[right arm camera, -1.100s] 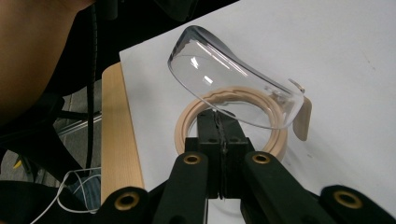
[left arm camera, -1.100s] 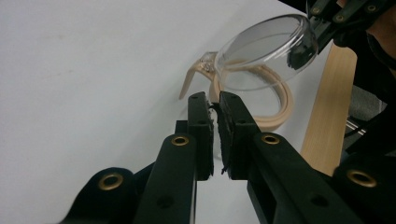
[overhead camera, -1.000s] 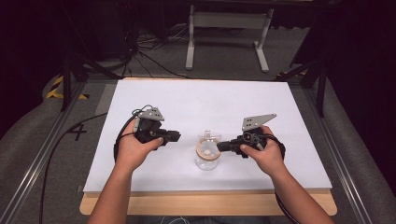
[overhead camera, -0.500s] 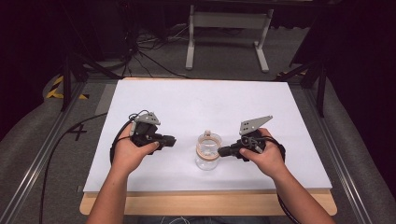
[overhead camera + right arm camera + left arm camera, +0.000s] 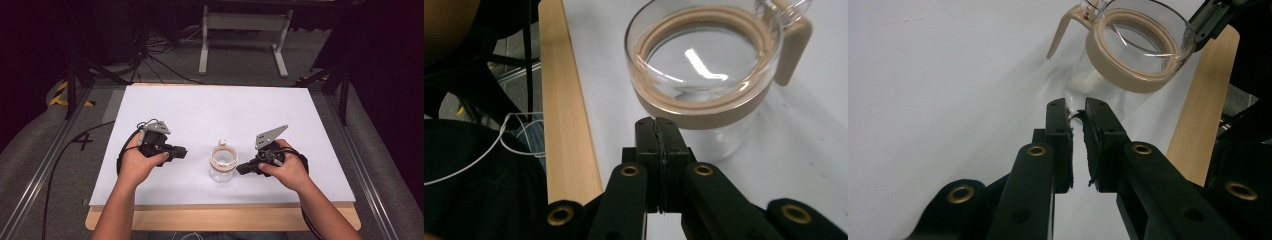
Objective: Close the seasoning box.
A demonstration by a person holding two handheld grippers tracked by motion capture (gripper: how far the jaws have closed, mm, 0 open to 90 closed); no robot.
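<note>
Jug [image 5: 222, 163] of clear glass, beige collar, stands empty between both tools.

Bright white table [image 5: 200, 110], dark surroundings, glare on glass jug [image 5: 704, 65], soft focus

A clear glass jug [image 5: 223, 163] with a tan collar stands on the white table [image 5: 210, 110]. The left gripper [image 5: 176, 152] lies left of the jug, apart from it. The right gripper [image 5: 243, 169] points at it from just beside its right.

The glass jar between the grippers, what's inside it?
The glass jar looks empty: through its open, tan-banded mouth only clear glass and a light reflection show. The lowest part, behind the right gripper, is hidden.
</note>
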